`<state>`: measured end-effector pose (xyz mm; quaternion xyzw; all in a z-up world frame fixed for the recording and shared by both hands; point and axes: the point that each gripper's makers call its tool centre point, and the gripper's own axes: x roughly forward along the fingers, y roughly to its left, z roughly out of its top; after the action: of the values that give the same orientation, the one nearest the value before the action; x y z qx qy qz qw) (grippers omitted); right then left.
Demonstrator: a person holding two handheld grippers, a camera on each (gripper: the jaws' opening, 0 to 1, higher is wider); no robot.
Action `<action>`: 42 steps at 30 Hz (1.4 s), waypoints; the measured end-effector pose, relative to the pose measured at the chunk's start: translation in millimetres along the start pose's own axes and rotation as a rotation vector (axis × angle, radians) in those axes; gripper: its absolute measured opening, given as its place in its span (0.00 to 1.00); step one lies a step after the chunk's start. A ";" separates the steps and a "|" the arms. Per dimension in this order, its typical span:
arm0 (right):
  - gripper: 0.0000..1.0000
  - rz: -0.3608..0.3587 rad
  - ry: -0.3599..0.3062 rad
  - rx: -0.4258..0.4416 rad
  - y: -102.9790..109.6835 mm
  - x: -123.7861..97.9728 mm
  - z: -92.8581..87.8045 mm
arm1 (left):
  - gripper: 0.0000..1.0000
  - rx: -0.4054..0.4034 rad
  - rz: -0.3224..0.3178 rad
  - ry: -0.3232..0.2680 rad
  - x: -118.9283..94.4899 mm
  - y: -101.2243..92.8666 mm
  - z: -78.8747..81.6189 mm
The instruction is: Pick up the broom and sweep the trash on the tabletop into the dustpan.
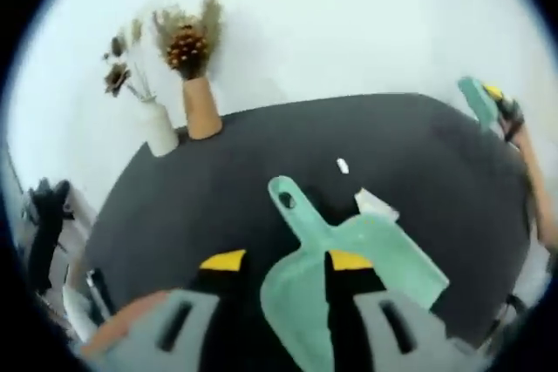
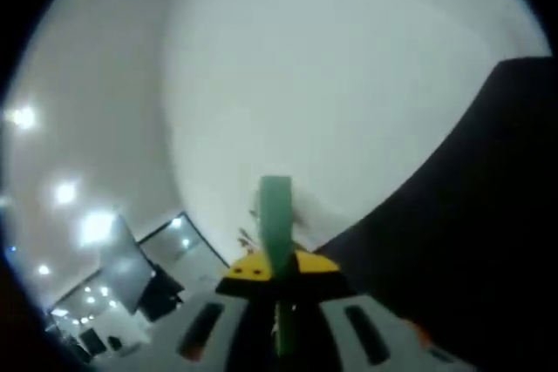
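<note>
A green dustpan (image 1: 384,259) lies on the black round table (image 1: 218,198), its handle pointing up and left. My left gripper (image 1: 286,260) hovers over it, jaws wide apart, the pan showing between and under the yellow-tipped fingers (image 1: 223,260). Two white scraps of trash, one small (image 1: 343,165) and one larger (image 1: 375,205), lie just beyond the pan. My right gripper (image 2: 277,267) is shut on the green broom handle (image 2: 276,211), which stands up between its jaws. At the table's far right edge, the right gripper (image 1: 499,104) and the broom handle (image 1: 475,98) show, raised.
A white vase (image 1: 159,131) and a brown vase (image 1: 200,109), both with dried flowers, stand at the table's far left rim. A person's arm (image 1: 534,185) runs along the right edge. The right gripper view looks at a white wall and ceiling lights, with the table's dark edge (image 2: 488,215) at right.
</note>
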<state>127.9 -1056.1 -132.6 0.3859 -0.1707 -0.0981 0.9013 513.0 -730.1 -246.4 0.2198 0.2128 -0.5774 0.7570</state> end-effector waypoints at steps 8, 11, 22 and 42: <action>0.06 -0.001 0.000 -0.005 2.2 -1.7 -4.1 | 0.30 0.007 -0.070 0.028 3.6 6.7 -12.2; 0.06 -0.001 0.000 -0.007 3.4 -2.2 -5.5 | 0.28 -0.004 -0.090 0.035 4.9 8.5 -17.9; 0.06 -0.013 0.009 -0.019 1.9 -1.9 -9.4 | 0.17 0.030 -0.104 0.055 15.2 11.7 -29.4; 0.06 -0.009 0.013 -0.012 1.2 0.3 -7.8 | 0.05 -0.197 0.035 -0.026 -2.0 19.9 -25.6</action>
<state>131.2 -1050.2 -136.6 0.3817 -0.1626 -0.1006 0.9043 530.1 -709.0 -264.3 0.1402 0.2547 -0.5431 0.7877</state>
